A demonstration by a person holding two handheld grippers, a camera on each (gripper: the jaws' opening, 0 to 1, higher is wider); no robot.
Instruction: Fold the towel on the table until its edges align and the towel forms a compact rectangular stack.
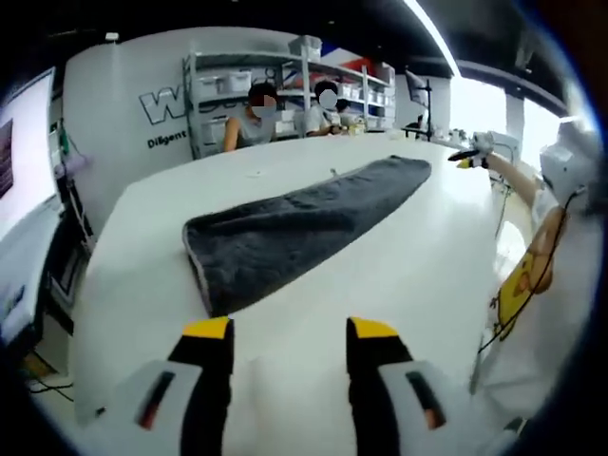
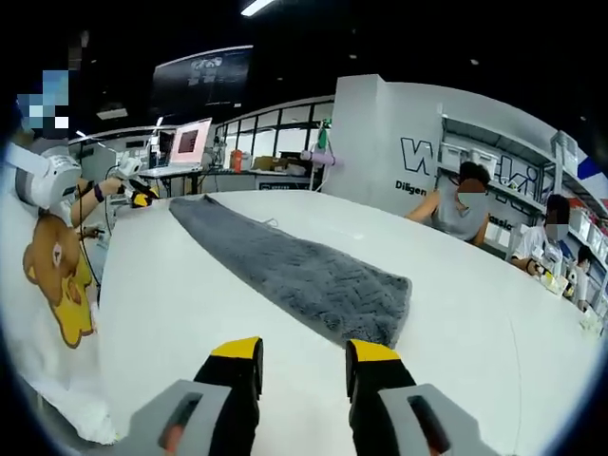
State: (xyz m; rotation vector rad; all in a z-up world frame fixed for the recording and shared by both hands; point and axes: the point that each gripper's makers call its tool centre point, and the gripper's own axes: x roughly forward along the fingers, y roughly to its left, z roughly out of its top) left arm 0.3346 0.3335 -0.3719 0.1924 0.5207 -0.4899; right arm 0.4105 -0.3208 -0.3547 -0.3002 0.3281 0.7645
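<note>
Nearest in the left gripper view, the left gripper [image 1: 289, 332] is seen with its yellow-tipped jaws spread wide and nothing held between them, hovering over bare table [image 1: 408, 266] just short of the towel [image 1: 294, 223]. In the right gripper view, the right gripper [image 2: 302, 353] is likewise held wide apart and empty, just short of the towel [image 2: 294, 266] at its opposite short end.

The dark grey towel is laid flat on the white table as a long, narrow strip, already doubled lengthwise by the look of its thick edge. Its long axis is run from one gripper toward the other, so each short end is faced by one pair of jaws. From the left gripper the near end is found ahead and slightly to the left; from the right gripper the near end lies ahead and slightly to the right. Neither is clearly nearer.

A fold end to end is judged to be the step in hand, one short end being carried along the axis onto the other.

Beyond the towel, seated people and storage shelves [image 1: 285, 85] are seen.
</note>
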